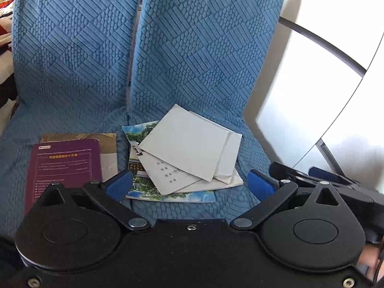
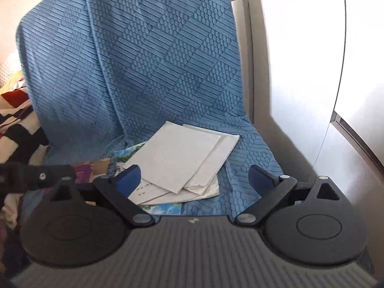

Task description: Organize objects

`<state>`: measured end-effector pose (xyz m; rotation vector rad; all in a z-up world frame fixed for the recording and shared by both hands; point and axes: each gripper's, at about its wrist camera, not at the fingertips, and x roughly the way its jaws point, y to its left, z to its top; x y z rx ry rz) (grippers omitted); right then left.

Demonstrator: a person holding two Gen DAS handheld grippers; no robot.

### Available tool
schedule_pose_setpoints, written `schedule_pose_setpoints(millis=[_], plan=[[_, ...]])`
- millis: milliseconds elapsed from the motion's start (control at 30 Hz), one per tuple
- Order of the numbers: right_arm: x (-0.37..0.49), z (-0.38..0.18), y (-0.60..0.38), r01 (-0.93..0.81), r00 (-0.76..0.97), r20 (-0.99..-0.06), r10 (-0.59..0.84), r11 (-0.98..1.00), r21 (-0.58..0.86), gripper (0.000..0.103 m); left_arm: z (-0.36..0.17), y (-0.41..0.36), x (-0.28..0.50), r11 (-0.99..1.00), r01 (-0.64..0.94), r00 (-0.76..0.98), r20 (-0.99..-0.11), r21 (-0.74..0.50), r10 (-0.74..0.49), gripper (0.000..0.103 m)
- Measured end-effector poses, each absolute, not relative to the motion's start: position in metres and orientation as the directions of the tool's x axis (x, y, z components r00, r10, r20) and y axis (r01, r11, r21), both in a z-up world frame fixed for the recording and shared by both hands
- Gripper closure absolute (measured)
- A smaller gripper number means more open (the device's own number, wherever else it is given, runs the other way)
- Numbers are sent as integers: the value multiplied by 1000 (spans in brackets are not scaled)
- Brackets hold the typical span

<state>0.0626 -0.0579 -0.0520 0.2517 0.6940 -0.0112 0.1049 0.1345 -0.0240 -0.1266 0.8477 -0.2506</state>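
Draping the whole seat, the blue quilted cover [image 1: 192, 55] is the biggest thing here and a soft, giving bed for everything on it — anything pressed down will sink a little instead of sliding free.

On the seat's left part lies the purple booklet [image 1: 64, 165], flat on top of a tan-covered one [image 1: 108, 148]. It looks thin and bendy, likely with a slick cover, so I would take it by a free edge rather than from above.

Toward the middle sits the loose pile: a scenic-print booklet [image 1: 136, 132] at the bottom, white paper booklets [image 1: 189, 144] fanned crookedly over it. These are light and floppy; pinched at a corner they should droop, and the top sheets may slip off the ones beneath. A grip along a long edge, taking one or two at a time, seems safest.

Both tools are released. The left gripper [image 1: 189, 182] hovers with its blue pads wide apart just short of the pile; the right gripper [image 2: 194, 180] does the same, its left pad over the pile's near corner, gripping nothing.

The left wrist view shows the purple booklet in full and the printed lines on a lower white sheet; it also catches the other tool at its right edge. The right wrist view hides most of the purple booklet behind the left tool — I can only make out a sliver — but shows a striped fabric [image 2: 14, 129] at the left, and the white stack's layering more clearly.
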Motion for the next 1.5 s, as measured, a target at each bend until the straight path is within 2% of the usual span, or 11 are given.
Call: schedule_pose_setpoints(millis=[700,833,867,933,967,1067,1167,1267,1400,1500], plan=[[140,-96,-68,108,686,-701,196,925,364,5,-83,126,173,969,101,577,-780,-227,-243,5],[157,-108,-74,124,666,-696,268,880,458,6,-95,126,189,963,105,565,-782,-249,-264,12],[162,-112,-75,130,661,-691,293,862,490,6,-98,126,192,960,101,562,-781,-260,-271,17],[172,-120,-75,150,643,-701,308,847,510,16,-104,128,200,957,90,553,-785,-277,-279,25],[178,-123,-74,162,632,-712,307,846,508,26,-107,128,204,955,85,551,-786,-284,-282,27],[191,-137,-78,201,602,-716,352,801,563,30,-114,130,217,954,64,546,-789,-294,-280,31],[196,-149,-81,258,583,-729,358,769,584,38,-125,134,229,954,42,532,-802,-297,-273,39],[202,-166,-81,315,544,-750,376,737,598,53,-138,140,238,944,15,511,-809,-330,-291,50],[211,-184,-78,366,497,-766,409,702,612,68,-155,150,246,916,-40,480,-812,-399,-333,52],[216,-185,-74,360,503,-768,397,711,604,70,-167,159,251,879,-91,454,-805,-467,-381,52]])
